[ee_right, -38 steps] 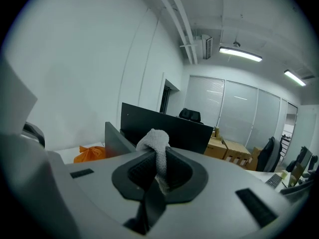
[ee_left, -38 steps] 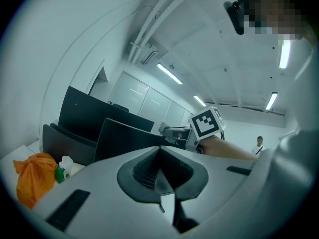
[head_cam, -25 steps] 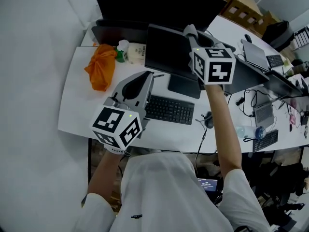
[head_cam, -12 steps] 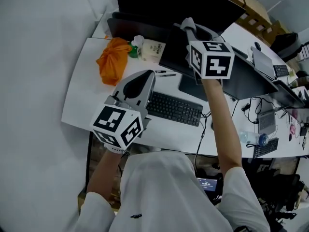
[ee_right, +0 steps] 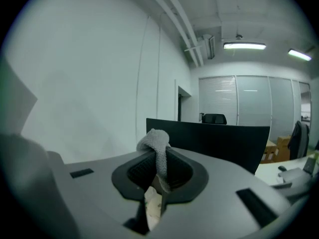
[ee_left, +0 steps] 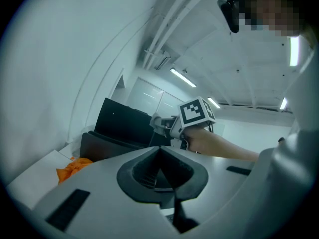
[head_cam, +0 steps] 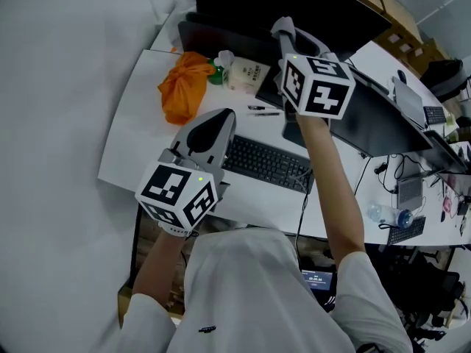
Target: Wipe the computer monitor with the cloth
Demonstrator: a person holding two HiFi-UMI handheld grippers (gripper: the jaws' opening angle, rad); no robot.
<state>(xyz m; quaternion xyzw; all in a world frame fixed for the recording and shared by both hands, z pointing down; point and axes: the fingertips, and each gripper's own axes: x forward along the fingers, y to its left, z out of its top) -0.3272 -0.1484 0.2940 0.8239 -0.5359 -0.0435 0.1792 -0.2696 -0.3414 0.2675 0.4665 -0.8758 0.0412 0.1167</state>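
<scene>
While the left gripper [head_cam: 210, 127] idles shut and empty, the right gripper [head_cam: 283, 29] holds the cloth [ee_right: 158, 148] aloft.
Jaws clamped on it, the tool faces the dark monitor [ee_right: 214, 138], seemingly poised to wipe.

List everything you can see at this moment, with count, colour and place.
desk: one, white, in front of the person
monitor: one, black, rear of desk, beside the right tool
keyboard: one, black, desk centre
orange bundle: one, orange, desk's rear left
bottle: one, white with green, beside the bundle
pens: two, dark, behind the keyboard
water bottle: one, clear, right of the person's arm
cloth: one, grey, pinched in the right tool
left tool: shut, empty, held left of the keyboard
right tool: shut on the cloth, raised by the monitor
</scene>
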